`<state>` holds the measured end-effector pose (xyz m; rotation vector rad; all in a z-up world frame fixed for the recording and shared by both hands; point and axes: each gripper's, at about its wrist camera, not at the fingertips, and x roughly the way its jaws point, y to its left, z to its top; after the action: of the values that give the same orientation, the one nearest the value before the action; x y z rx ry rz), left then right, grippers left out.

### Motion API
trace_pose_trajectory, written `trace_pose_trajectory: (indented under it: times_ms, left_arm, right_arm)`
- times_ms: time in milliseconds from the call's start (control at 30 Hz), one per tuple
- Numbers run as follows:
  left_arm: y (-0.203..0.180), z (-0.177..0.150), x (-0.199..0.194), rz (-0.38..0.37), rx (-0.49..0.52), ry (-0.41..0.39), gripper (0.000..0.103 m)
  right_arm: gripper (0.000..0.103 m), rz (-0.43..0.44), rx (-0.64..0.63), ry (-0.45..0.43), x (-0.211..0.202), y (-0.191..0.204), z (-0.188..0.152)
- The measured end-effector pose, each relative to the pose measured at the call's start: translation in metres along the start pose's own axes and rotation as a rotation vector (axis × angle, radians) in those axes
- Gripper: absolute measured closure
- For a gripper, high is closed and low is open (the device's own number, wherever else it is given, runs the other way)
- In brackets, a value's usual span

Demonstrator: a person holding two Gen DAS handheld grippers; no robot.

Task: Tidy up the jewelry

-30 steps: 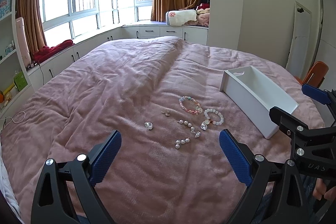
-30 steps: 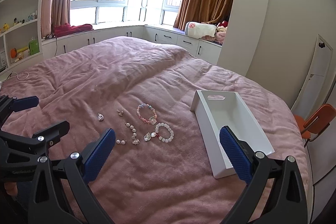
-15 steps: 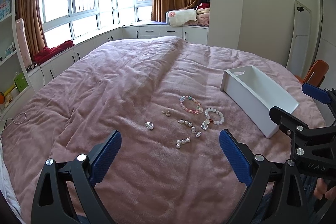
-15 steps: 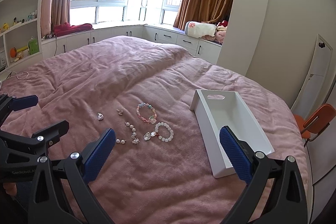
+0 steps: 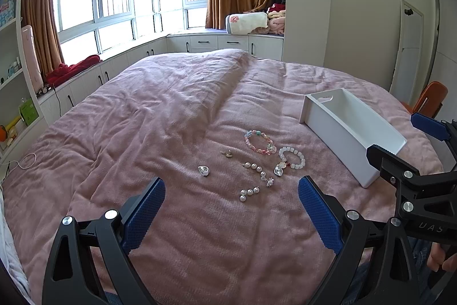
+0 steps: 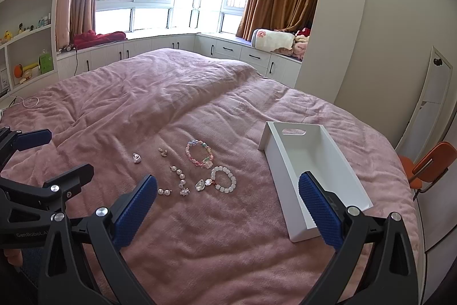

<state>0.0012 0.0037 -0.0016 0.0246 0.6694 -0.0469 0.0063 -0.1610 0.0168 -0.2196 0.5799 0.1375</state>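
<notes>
**Spotter:** What's under you?

**Me:** A pink bedspread (image 5: 171,110) fills both views. On it, toward its right edge, lies a long white tray (image 6: 311,173), open side up, with a handle slot in its far end wall. I can see nothing in the part of it that shows.

**Spotter:** And your grippers?

**Me:** I've got the left gripper (image 5: 231,215) hovering over the bedspread's near edge, jaws spread wide, nothing between the blue pads. The right gripper (image 6: 227,209) is beside it, jaws equally wide and holding nothing; its right finger (image 6: 320,212) overlaps the tray's near end in my view.

**Spotter:** The jewelry?

**Me:** All on the bedspread, left of the tray and apart from it. There's a pastel bead bracelet (image 5: 258,142) farthest back, a white bead bracelet (image 5: 292,157) with a charm just nearer, then a pearl strand (image 5: 258,172) ending in a sparkly star, a short pearl piece (image 5: 249,192) nearest me, a silvery heart (image 5: 204,170) off left, and a tiny gold earring (image 5: 227,153).
</notes>
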Motion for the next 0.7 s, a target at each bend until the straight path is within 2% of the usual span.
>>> trace_pose_trajectory:
  times_ms: [700]
  left_arm:
    - [-0.0003, -0.0011, 0.0001, 0.0, 0.0, 0.001, 0.008]
  right_arm:
    - [0.005, 0.001, 0.0, 0.002, 0.001, 0.0018, -0.0027]
